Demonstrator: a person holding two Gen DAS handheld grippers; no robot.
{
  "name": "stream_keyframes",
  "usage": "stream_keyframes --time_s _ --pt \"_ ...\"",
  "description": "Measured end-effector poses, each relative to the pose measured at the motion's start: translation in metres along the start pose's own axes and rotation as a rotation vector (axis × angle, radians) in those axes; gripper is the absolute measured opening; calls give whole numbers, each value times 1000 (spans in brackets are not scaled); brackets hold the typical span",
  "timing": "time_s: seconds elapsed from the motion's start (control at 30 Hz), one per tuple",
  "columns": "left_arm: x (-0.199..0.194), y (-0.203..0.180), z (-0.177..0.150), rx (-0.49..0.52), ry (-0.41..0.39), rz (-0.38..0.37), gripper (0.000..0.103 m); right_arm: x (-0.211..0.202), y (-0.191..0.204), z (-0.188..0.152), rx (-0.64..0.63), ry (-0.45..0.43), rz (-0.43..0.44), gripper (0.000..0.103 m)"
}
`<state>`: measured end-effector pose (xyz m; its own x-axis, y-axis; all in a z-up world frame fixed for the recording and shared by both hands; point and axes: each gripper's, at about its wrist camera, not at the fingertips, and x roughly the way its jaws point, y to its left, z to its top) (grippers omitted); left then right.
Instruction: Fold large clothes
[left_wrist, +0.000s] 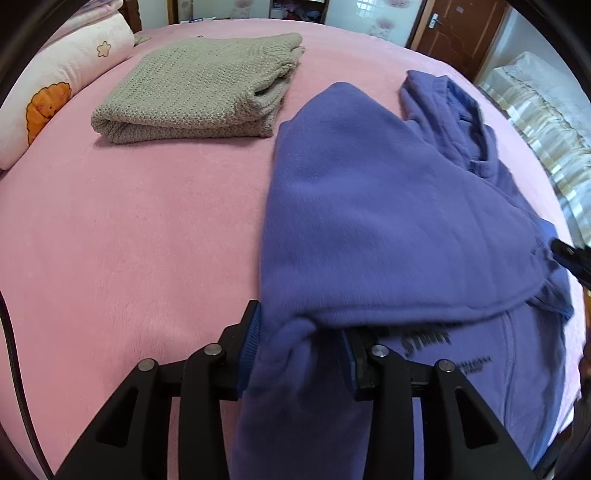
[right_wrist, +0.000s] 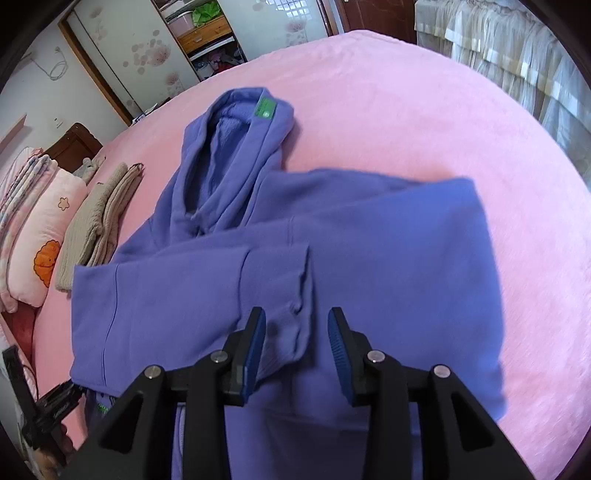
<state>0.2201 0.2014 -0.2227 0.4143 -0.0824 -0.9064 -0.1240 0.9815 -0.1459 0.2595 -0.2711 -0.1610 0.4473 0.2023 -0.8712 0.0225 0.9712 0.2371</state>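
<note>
A purple hoodie (left_wrist: 369, 203) lies on the pink bed (left_wrist: 129, 240), its body partly folded over and its hood (right_wrist: 229, 147) pointing to the far side. My left gripper (left_wrist: 299, 325) is shut on a bunched fold at the hoodie's near left edge; cloth fills the gap between the blue pads. My right gripper (right_wrist: 296, 314) stands open over the hoodie (right_wrist: 369, 258). A sleeve cuff (right_wrist: 291, 332) lies loose between its fingers, clear of the right pad. The right gripper's tip (left_wrist: 569, 258) shows at the hoodie's right edge. The left gripper (right_wrist: 48, 406) appears at the lower left.
A folded beige knit sweater (left_wrist: 195, 92) rests at the far left of the bed, next to pink pillows (left_wrist: 55, 96). Bare pink blanket (right_wrist: 443, 110) spreads around the hoodie. A wardrobe (right_wrist: 207, 37), a brown door (left_wrist: 461, 29) and curtains (right_wrist: 517, 55) stand beyond the bed.
</note>
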Motion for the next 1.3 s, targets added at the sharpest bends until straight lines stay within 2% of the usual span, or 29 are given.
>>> stream_keyframes --time_s 0.07,0.17,0.33,0.37,0.4,0.43,0.47,0.57,0.67,0.73,0.87,0.97,1.0,1.07,1.17,1.3 --pt "-9 2 -4 0 -1 -29 41 4 0 9 -8 13 10 36" --pt "-26 7 -4 -6 -17 -78 42 23 2 18 -23 42 1 36" --pt "-55 10 17 -12 -102 -105 48 52 5 23 -24 94 26 36" --pt "-58 10 25 -15 -116 -110 49 52 8 22 -41 84 18 32" --pt "-58 9 34 -17 -126 -112 49 49 10 21 -59 72 12 18" --pt "-58 7 43 -13 -136 -115 49 47 12 21 -74 62 7 9" --pt "-55 5 51 -9 -143 -118 49 40 13 21 -90 41 4 6" --pt "-39 -3 75 -10 -141 -153 49 16 14 22 -123 -41 -17 5" --pt "-19 -9 91 -20 -120 -179 49 -4 17 23 -169 -127 -97 5" --pt "-5 -15 98 -17 -110 -188 49 -6 16 23 -185 -147 -131 5" --pt "22 -25 112 -9 -86 -133 36 8 16 23 -208 -121 -161 5" --pt "39 -25 123 -16 -87 -27 36 14 13 21 -194 -116 -168 5" --pt "47 -23 126 -25 -71 20 36 16 11 21 -186 -117 -174 5" --pt "65 -17 130 -46 -22 69 36 23 8 18 -181 -102 -210 5" --pt "70 -10 133 -68 -11 50 37 35 6 11 -198 -79 -259 5" --pt "61 -2 137 -68 -47 45 37 36 6 8 -199 -91 -276 5"
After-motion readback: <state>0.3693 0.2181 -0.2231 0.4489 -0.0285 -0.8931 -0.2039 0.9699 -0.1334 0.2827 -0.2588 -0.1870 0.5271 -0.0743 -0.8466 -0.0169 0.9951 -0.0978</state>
